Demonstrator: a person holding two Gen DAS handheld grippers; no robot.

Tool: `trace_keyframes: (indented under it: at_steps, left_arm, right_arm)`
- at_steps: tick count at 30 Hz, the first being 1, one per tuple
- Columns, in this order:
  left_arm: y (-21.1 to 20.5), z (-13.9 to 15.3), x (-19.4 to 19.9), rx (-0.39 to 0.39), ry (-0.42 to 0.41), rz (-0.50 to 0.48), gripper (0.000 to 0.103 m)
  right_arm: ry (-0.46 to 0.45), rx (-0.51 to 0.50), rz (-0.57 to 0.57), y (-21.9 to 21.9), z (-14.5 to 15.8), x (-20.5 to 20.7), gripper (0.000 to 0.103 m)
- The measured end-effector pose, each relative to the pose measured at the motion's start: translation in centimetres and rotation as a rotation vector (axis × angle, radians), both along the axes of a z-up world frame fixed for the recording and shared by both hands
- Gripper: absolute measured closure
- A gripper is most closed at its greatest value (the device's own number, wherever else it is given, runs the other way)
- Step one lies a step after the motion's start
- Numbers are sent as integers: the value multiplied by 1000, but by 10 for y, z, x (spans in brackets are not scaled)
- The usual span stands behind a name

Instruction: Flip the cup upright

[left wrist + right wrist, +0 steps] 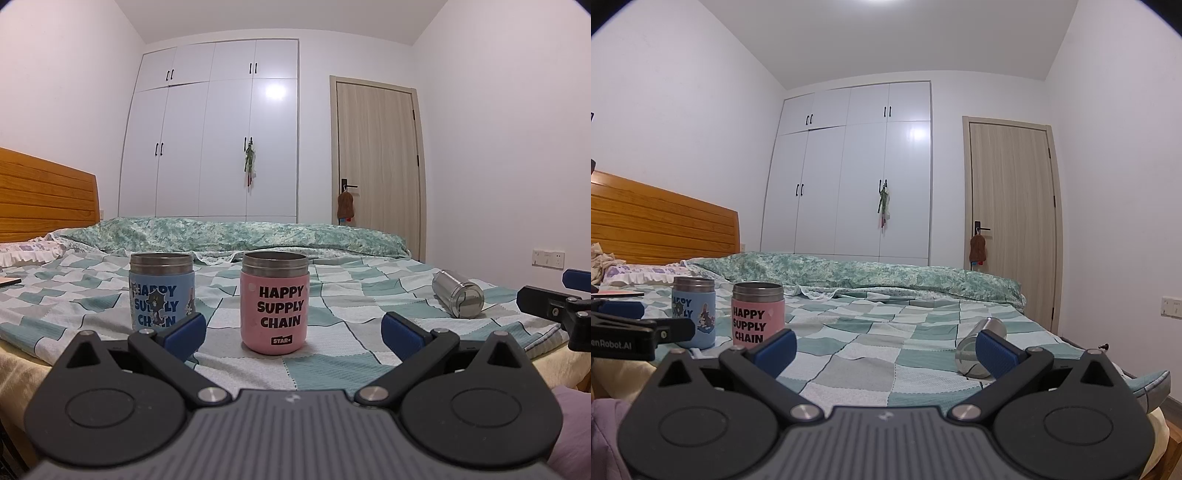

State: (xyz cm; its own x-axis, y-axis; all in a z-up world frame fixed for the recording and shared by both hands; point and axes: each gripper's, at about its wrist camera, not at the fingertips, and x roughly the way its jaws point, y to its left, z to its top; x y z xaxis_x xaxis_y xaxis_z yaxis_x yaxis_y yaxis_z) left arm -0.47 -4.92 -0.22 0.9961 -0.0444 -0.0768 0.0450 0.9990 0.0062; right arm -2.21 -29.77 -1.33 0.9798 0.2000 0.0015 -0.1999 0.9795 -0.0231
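A plain steel cup (458, 298) lies on its side on the checked bedspread at the right; in the right wrist view the steel cup (975, 345) lies just behind my right finger. A pink cup (274, 302) and a blue cup (159, 290) stand upright on the bed. My left gripper (293, 332) is open and empty, with the pink cup a short way ahead between its fingers. My right gripper (885, 350) is open and empty. The pink cup (758, 314) and blue cup (693, 312) show at its left.
The bed's checked cover (332, 332) spreads ahead, with a green quilt (240, 236) rolled along the far side. A wooden headboard (44, 195) is at left. A white wardrobe (218, 129) and a door (380, 166) stand behind. A flat object (9, 282) lies at far left.
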Motion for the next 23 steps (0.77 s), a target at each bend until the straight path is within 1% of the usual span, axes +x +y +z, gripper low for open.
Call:
trace_keyframes:
  at_steps: [23]
  left_arm:
    - [0,0,-1,4,-6,0,0]
  right_arm:
    - [0,-1,0,0,0,0,0]
